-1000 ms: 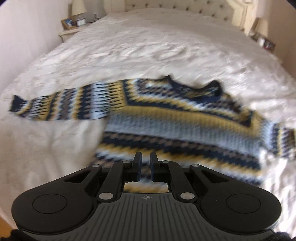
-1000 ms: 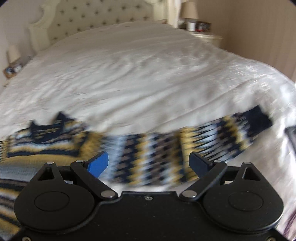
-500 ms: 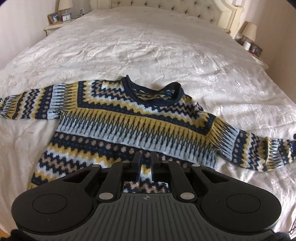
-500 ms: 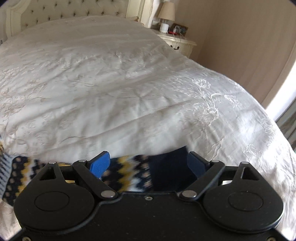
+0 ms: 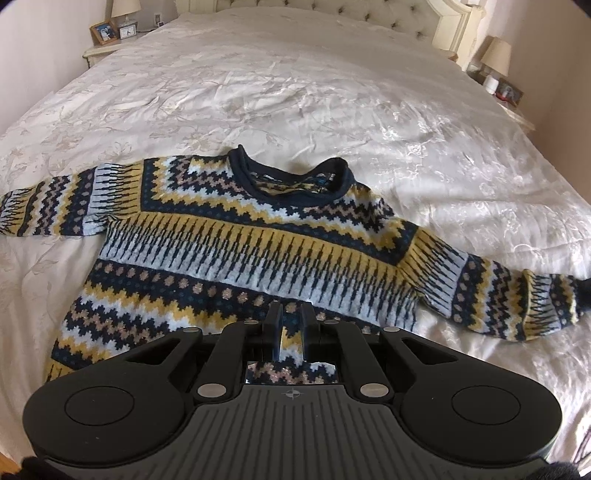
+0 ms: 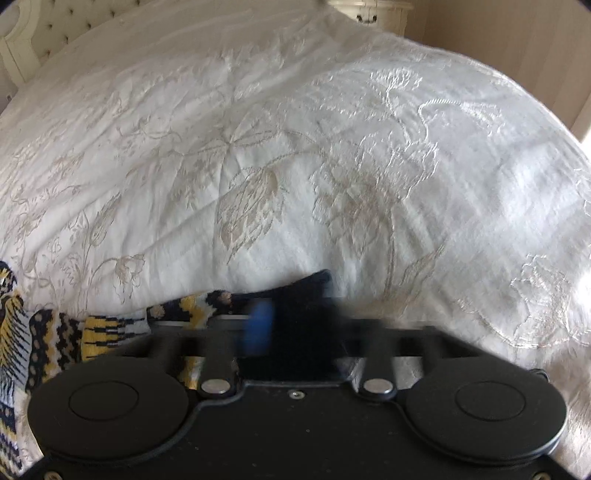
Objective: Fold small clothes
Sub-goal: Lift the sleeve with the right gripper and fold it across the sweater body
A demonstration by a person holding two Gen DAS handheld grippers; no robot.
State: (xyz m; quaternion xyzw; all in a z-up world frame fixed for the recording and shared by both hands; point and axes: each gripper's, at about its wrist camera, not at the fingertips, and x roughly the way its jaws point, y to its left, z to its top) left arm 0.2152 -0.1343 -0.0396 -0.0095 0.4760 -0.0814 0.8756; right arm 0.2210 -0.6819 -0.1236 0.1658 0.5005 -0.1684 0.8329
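Fingers of right gripper closing on sweater cuff; left gripper closed above hem.

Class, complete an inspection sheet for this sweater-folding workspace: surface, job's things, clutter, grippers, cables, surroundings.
Surface: white embroidered bedspread, creased.
Job's things: patterned sweater, flat, sleeves spread.
Clutter: nothing seen.
Grippers: left gripper shut over the sweater's lower part; right gripper blurred, jaws closing on the navy sleeve cuff.
Cables: nothing seen.
Surroundings: tufted headboard, lamp and photo frame on nightstands.
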